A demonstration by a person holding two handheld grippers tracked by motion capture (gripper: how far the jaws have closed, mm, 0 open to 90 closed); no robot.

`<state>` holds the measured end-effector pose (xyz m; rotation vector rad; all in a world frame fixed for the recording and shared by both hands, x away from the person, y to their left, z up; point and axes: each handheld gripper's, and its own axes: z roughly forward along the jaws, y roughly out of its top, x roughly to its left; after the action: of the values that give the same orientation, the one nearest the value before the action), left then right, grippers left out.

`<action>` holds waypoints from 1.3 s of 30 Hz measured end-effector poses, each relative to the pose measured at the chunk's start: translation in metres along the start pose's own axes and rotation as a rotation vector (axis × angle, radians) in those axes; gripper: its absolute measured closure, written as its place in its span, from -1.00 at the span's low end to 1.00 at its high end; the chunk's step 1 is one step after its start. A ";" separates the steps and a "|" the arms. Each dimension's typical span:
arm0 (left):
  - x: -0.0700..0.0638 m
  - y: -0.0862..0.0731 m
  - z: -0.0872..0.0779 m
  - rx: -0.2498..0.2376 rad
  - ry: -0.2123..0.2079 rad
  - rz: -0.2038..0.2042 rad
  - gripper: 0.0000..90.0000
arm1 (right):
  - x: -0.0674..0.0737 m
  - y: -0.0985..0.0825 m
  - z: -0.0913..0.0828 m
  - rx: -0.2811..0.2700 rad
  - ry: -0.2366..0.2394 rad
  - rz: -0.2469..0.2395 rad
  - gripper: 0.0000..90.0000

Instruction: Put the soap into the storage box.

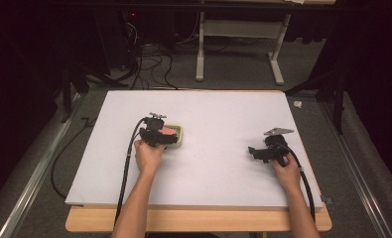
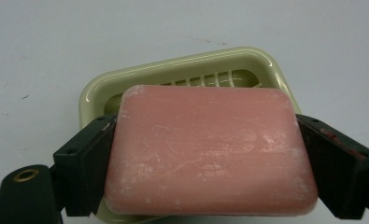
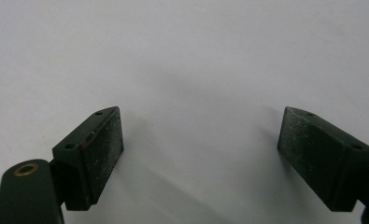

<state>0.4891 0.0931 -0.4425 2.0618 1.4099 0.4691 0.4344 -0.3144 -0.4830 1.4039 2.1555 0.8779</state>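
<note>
A pink bar of soap [image 2: 210, 149] sits clamped between the two black jaws of my left gripper [image 2: 205, 154], just above a pale green soap dish [image 2: 247, 60] with a ribbed floor. In the high view the left gripper [image 1: 167, 135] holds the soap [image 1: 168, 131] over the dish [image 1: 181, 136] left of the table's middle. My right gripper [image 1: 253, 151] rests low over the white surface at the right, its jaws wide apart with nothing between them [image 3: 201, 154].
A white board [image 1: 208, 168] covers the wooden table [image 1: 198, 220]. Cables trail from both grippers toward the near edge. Beyond the far edge are a white frame's legs [image 1: 199, 54] and loose cables on the floor.
</note>
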 end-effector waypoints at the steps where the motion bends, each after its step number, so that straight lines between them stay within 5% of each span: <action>1: 0.000 0.000 0.000 0.000 0.001 0.001 -0.69 | 0.000 0.000 0.000 0.000 0.000 0.000 -0.67; 17: 0.000 -0.001 0.004 -0.008 -0.001 0.002 -0.71 | 0.000 0.000 0.000 0.000 0.000 0.000 -0.67; 39: 0.005 -0.003 -0.026 -0.136 -0.056 0.031 -0.77 | 0.000 0.000 0.000 0.001 0.001 0.000 -0.67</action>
<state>0.4729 0.1053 -0.4247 1.9747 1.2792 0.5019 0.4344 -0.3145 -0.4828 1.4040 2.1577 0.8775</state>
